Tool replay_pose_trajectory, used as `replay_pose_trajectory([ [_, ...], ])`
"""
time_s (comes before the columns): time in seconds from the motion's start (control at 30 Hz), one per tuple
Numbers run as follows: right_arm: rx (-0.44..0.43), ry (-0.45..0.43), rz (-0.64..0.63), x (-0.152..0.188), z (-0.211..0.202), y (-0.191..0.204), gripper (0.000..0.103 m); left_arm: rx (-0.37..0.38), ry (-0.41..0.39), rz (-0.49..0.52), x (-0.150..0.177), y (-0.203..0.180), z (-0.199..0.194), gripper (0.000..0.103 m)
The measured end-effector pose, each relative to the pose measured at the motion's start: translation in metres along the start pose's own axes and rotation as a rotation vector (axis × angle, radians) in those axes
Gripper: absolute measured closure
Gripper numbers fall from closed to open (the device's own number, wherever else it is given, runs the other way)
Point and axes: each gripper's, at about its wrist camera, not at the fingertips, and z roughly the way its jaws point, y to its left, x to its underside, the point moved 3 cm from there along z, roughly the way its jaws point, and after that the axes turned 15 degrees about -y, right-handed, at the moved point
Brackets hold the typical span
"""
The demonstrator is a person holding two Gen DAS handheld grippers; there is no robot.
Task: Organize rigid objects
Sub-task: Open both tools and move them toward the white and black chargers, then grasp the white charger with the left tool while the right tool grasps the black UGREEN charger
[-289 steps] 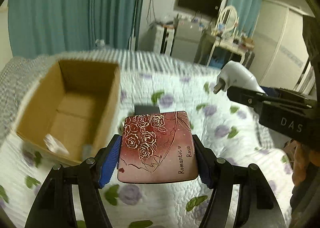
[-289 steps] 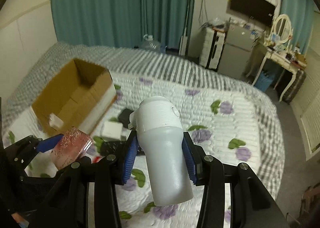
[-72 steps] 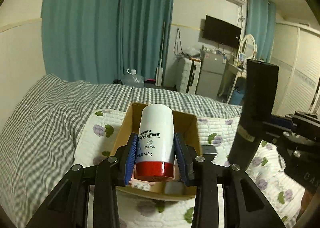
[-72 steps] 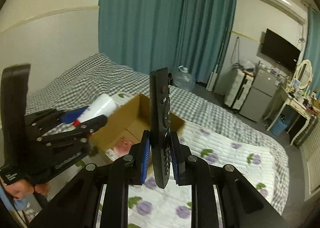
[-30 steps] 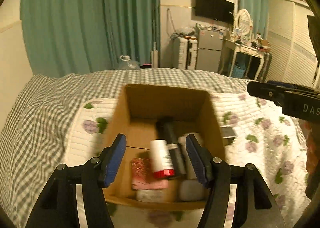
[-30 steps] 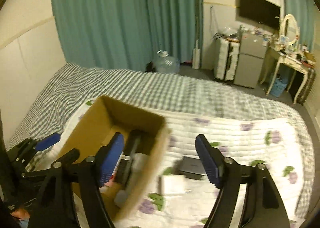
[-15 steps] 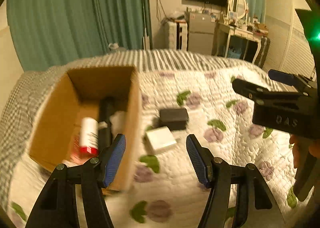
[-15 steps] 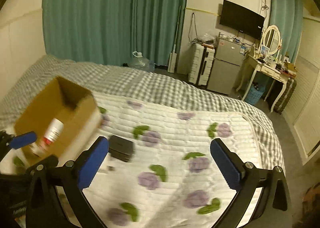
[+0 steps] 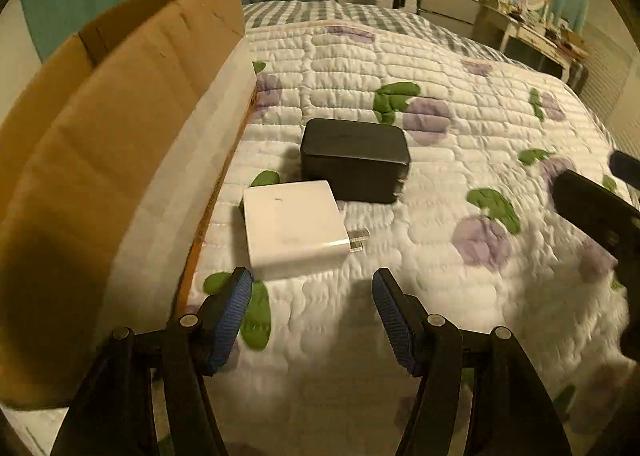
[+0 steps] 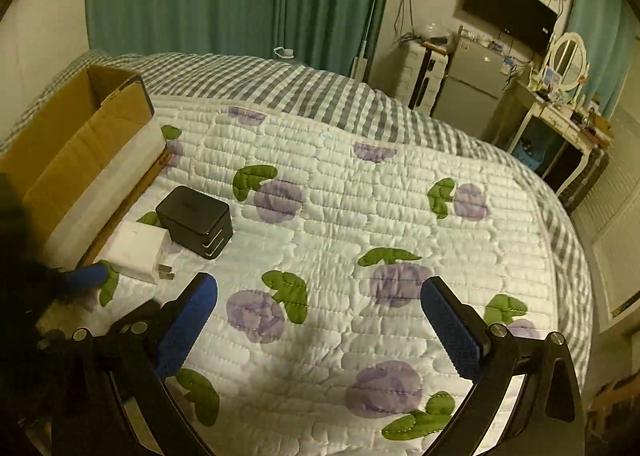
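Bedroom; work surface is a bed with a white floral quilt (image 10: 360,184) over a grey checked blanket. Teal curtains, a TV and a small fridge stand at the far wall. A cardboard box (image 9: 100,144) sits at the left on the quilt; its inside is hidden from both cameras, contents cannot be told. White plug adapter (image 9: 294,228) lies flat just right of the box, prongs pointing right. Black charger block (image 9: 354,158) lies just beyond it, touching or nearly so. Left gripper (image 9: 312,296) spread wide, empty, hovering just near of the adapter. Right gripper (image 10: 320,320) wide apart, empty, above bare quilt, right of both chargers.
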Motion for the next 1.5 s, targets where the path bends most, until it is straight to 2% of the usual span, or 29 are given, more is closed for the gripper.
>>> replay_pose_trajectory([
  [0.13,-0.007,-0.004,0.042,-0.001,-0.002,-0.008,0.001,-0.026,-0.016,-0.008,0.002,0.005,0.001,0.037],
  [0.27,0.003,0.002,0.051,-0.001,-0.002,-0.009,0.001,-0.067,-0.006,-0.089,0.006,0.041,0.000,0.037],
  [0.37,0.014,0.009,0.039,0.000,-0.001,-0.006,0.001,-0.054,-0.007,-0.092,0.005,0.052,-0.002,0.037],
  [0.47,0.025,0.013,0.031,0.000,0.000,-0.005,0.001,-0.008,0.010,-0.114,0.005,0.052,-0.004,0.037],
  [0.6,0.024,0.021,0.022,-0.001,0.004,-0.003,0.001,0.016,0.013,-0.103,0.004,0.049,-0.006,0.037],
  [0.8,-0.037,0.015,-0.008,-0.008,0.017,0.013,0.001,0.020,0.012,-0.107,-0.002,0.036,-0.001,0.036],
  [0.93,-0.051,0.047,-0.052,-0.004,0.028,0.024,0.001,0.022,0.017,-0.093,-0.005,0.029,0.002,0.036],
  [1.07,-0.053,0.051,-0.044,-0.002,0.029,0.022,0.001,0.078,0.025,-0.165,-0.010,0.032,-0.004,0.036],
  [1.27,-0.037,0.058,-0.015,-0.001,0.029,0.016,0.001,0.011,0.003,-0.151,-0.025,0.025,0.018,0.036],
  [1.4,-0.048,0.059,-0.020,-0.003,0.030,0.019,0.001,-0.008,-0.012,-0.160,-0.025,0.030,0.028,0.036],
  [1.47,-0.073,0.053,-0.023,-0.005,0.032,0.021,0.001,-0.001,-0.043,-0.134,-0.022,0.030,0.025,0.039],
  [1.5,-0.094,0.047,-0.025,-0.006,0.033,0.022,0.001,0.004,-0.045,-0.125,-0.021,0.029,0.023,0.046],
])
